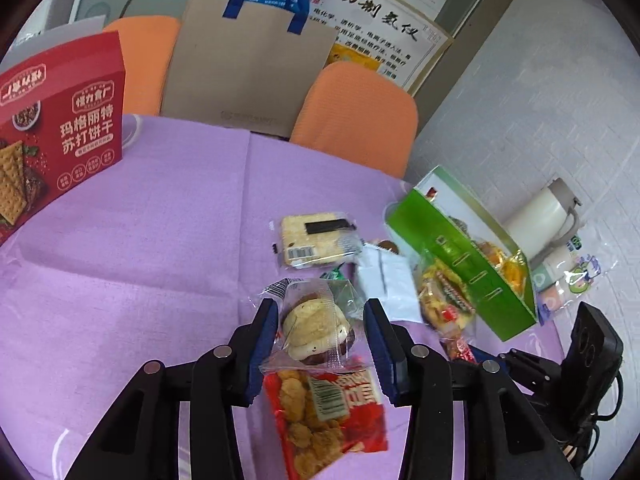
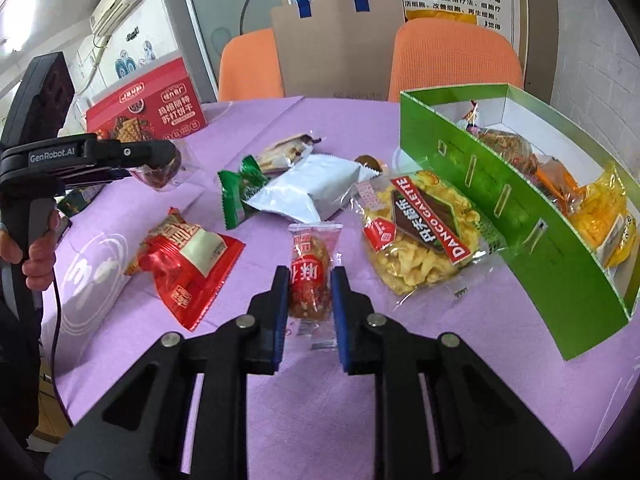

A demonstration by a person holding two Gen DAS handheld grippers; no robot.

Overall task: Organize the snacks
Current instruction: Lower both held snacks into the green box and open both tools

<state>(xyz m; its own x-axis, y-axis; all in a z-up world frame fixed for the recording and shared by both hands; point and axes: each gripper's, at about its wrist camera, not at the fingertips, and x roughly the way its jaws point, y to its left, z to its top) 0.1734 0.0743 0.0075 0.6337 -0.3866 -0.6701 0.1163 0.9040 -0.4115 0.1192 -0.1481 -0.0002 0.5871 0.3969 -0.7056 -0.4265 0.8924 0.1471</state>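
Purple cloth (image 2: 304, 120) covers the round table, creased, snacks scattered across it.

Left gripper (image 1: 322, 312): blue pads pinching a clear-wrapped bun (image 1: 316, 330) by the sides of its wrapper. The packet looks lifted off the cloth, above a red packet of fried bites (image 1: 320, 408). In the right wrist view the same tool (image 2: 160, 156) comes in from the left edge, a hand (image 2: 34, 258) around its handle, the dark bun in crinkled film at its tip.

Right gripper (image 2: 310, 280): jaws pressed nearly together on a small red-labelled snack bar (image 2: 312, 276) in a clear wrapper, gripped across its middle; the wrapper's lower tail hangs between the fingers.

Green box (image 2: 500, 216) stands open on the right side of the table, white inside, already holding several orange and yellow packets. Just beside its long wall lies a Danco Galette bag (image 2: 424, 232) of yellow crisps.

Mid-table: a white pouch (image 2: 308, 192) overlapping a green wrapper (image 2: 238, 192), and behind them a cracker packet (image 2: 286, 152).

Far left: a red soda-cracker carton (image 2: 148, 114), upright. Two orange chairs (image 2: 456, 60) and a brown paper bag (image 2: 336, 52) beyond the table.
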